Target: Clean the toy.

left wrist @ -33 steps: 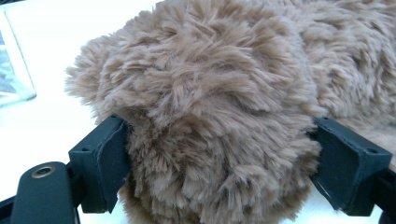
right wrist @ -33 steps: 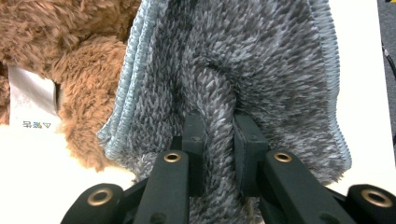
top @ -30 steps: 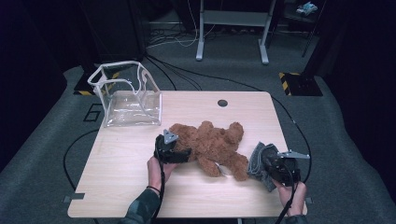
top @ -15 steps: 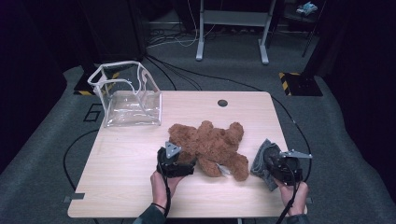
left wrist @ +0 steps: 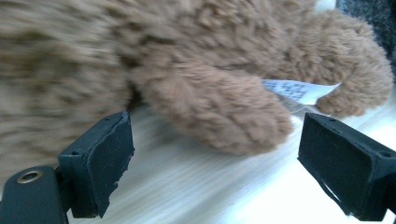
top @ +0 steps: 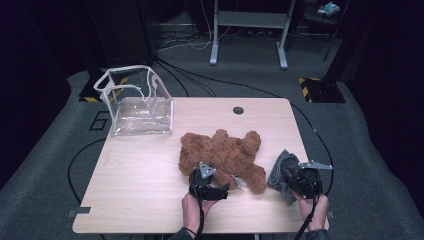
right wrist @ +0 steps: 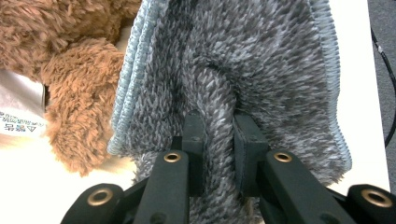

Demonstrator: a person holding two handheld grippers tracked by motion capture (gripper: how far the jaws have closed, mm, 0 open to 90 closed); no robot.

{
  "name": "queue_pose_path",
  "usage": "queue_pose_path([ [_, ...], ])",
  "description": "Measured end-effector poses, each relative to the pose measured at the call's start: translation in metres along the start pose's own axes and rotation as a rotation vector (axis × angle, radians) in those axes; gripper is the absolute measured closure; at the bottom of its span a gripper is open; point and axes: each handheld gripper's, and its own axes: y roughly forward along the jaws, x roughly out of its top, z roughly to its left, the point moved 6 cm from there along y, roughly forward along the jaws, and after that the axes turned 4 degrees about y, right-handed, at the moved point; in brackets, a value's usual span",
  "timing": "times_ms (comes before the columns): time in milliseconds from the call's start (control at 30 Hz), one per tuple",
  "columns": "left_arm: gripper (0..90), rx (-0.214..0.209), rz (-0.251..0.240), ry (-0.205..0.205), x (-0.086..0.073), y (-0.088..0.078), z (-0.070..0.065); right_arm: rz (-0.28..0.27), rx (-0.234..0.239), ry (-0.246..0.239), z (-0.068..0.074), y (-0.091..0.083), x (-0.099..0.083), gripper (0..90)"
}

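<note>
Brown plush of the teddy bear (top: 222, 155) is judged soft, light and easily squashed; a limb (left wrist: 219, 109), framed by the spread left claw (left wrist: 233, 154), is best taken. A fold of grey cloth (right wrist: 243, 79) is pinched by the right claw (right wrist: 219, 135).

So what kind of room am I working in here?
Most likely a lab or recording studio rather than a home: a bare wooden table on grey carpet, loose cables across the floor, dark surroundings, and yellow-black hazard tape by the equipment stands.
</note>
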Motion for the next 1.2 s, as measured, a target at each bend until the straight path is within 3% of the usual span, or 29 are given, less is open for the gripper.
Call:
queue_pose_path([
  [167,9.4,0.003,0.034,-0.023,0.001,0.017,-0.010,0.003,-0.002,0.002,0.000,0.001,-0.001,77.3],
  [200,9.4,0.003,0.054,-0.012,0.000,0.021,-0.011,0.004,-0.002,0.003,0.000,0.001,-0.001,77.3],
  [333,9.8,0.017,0.058,-0.042,-0.002,0.034,-0.014,0.004,0.003,0.003,0.000,0.001,-0.001,77.3],
  [367,11.5,0.028,0.059,-0.031,-0.002,0.035,-0.013,0.003,0.003,-0.001,-0.001,0.001,-0.002,77.3],
  [467,17.4,0.043,0.056,-0.058,-0.002,0.039,-0.009,0.004,0.001,0.012,-0.002,0.001,-0.002,77.3],
  [733,43.0,0.073,0.045,-0.079,-0.003,0.036,-0.008,0.005,0.004,0.016,-0.001,0.002,-0.003,77.3],
  [900,61.4,0.075,0.031,-0.065,0.000,0.033,-0.003,0.003,0.004,0.007,-0.002,0.002,-0.003,77.3],
  [1200,69.0,0.076,0.009,0.002,0.012,0.026,0.005,0.002,0.003,0.014,-0.003,0.002,-0.004,77.2],
])
